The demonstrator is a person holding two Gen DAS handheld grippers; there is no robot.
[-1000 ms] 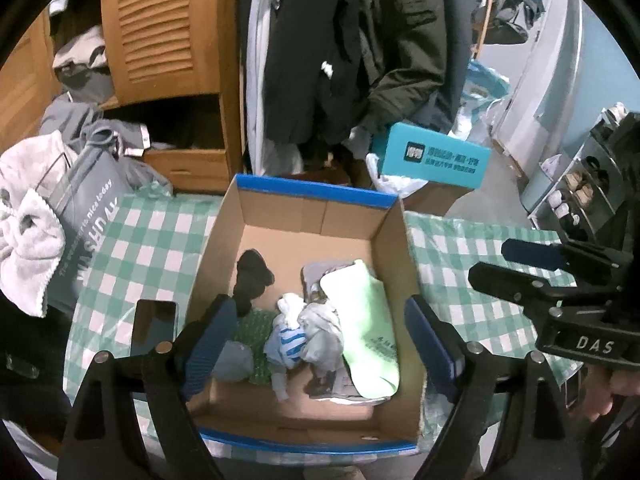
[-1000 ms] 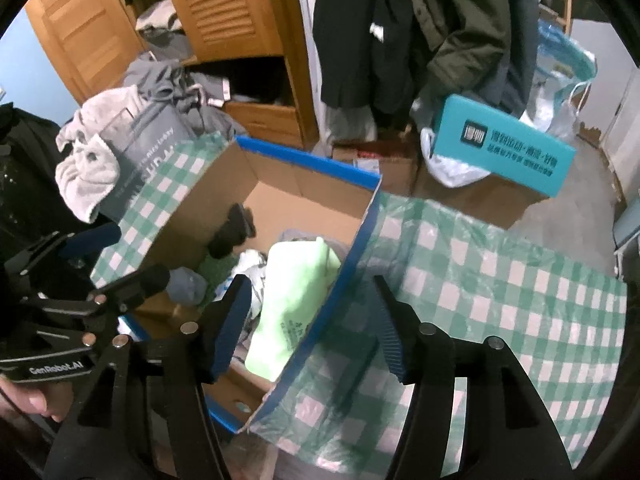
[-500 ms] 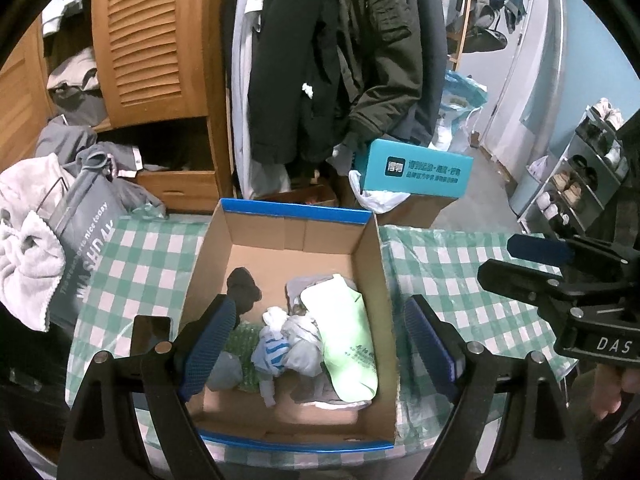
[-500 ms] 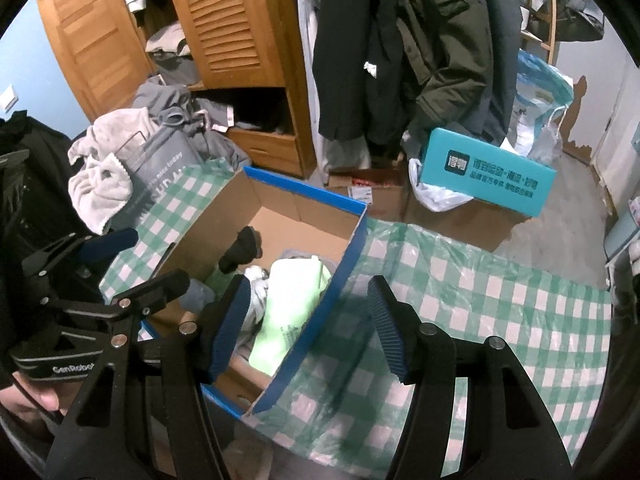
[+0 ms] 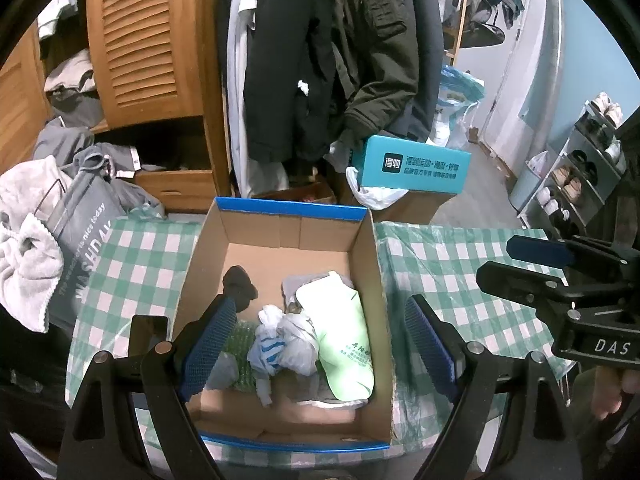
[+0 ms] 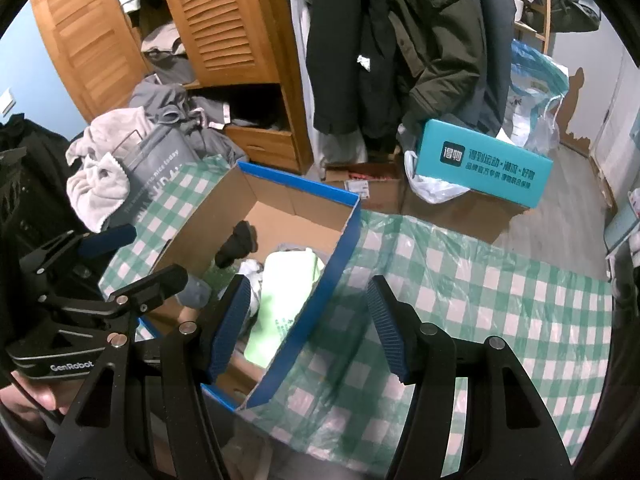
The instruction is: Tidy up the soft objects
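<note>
Two handheld grippers, both held up in the air with nothing between the fingers. Left gripper (image 5: pixel 318 338) with jaws spread wide, black arms ending in blue ribbed pads (image 5: pixel 208 344), aimed forward and downward. Also visible from the right wrist view at the left edge (image 6: pixel 132 256), seen from the side, fingers parted, with a bare hand (image 6: pixel 28 394) wrapped around the handle below. Right gripper (image 6: pixel 308 326) likewise spread wide, empty, tilted downward. Seen from the left wrist view at the right edge (image 5: pixel 520 262), side-on, fingers parted, a hand (image 5: pixel 610 394) partly visible beneath the body.
</note>
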